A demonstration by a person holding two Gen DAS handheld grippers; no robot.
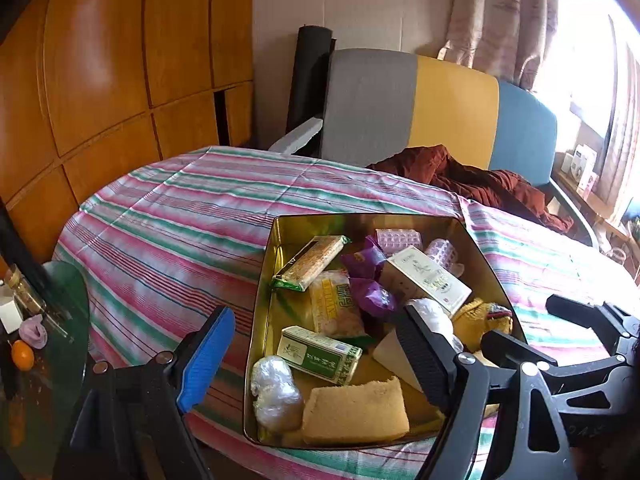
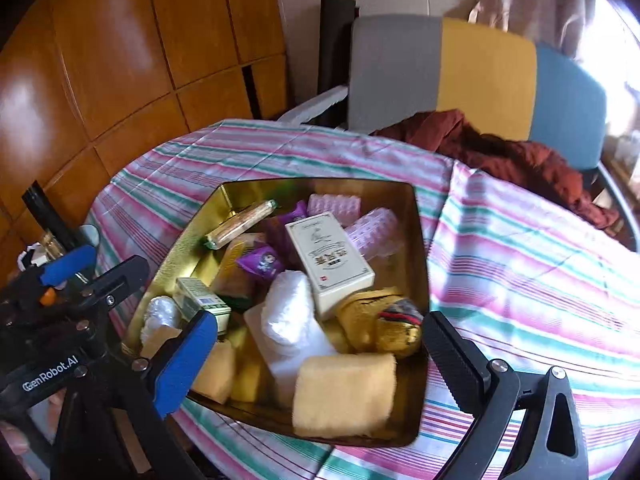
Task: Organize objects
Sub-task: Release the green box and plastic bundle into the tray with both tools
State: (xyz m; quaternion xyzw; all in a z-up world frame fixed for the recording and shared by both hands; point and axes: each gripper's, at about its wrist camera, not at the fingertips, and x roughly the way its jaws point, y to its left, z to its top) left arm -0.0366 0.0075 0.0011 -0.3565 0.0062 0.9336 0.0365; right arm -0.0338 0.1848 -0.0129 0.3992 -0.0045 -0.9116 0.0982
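A gold metal tin [image 1: 261, 312] sits on the striped cloth and holds several things: a green box [image 1: 320, 354], a white box [image 1: 430, 280], a yellow sponge [image 1: 356, 410], a plastic-wrapped ball [image 1: 274, 394], a cracker pack [image 1: 312, 262], purple packets [image 1: 370, 276] and pink rollers [image 1: 400, 240]. My left gripper [image 1: 316, 360] hangs open over the tin's near-left part, nothing between its fingers. My right gripper [image 2: 320, 364] is open above the tin's [image 2: 421, 240] near edge, over a second sponge [image 2: 344, 392], a yellow pouch [image 2: 380, 324] and the white box [image 2: 328, 260].
Striped cloth [image 1: 168, 216] covers the table. A chair [image 1: 452, 108] with a grey, yellow and blue back stands behind it, with a red garment [image 1: 472, 180] on its seat. A glass side table [image 1: 60, 320] with an orange [image 1: 22, 355] stands left. Wooden cabinet doors [image 1: 100, 60] stand beyond it.
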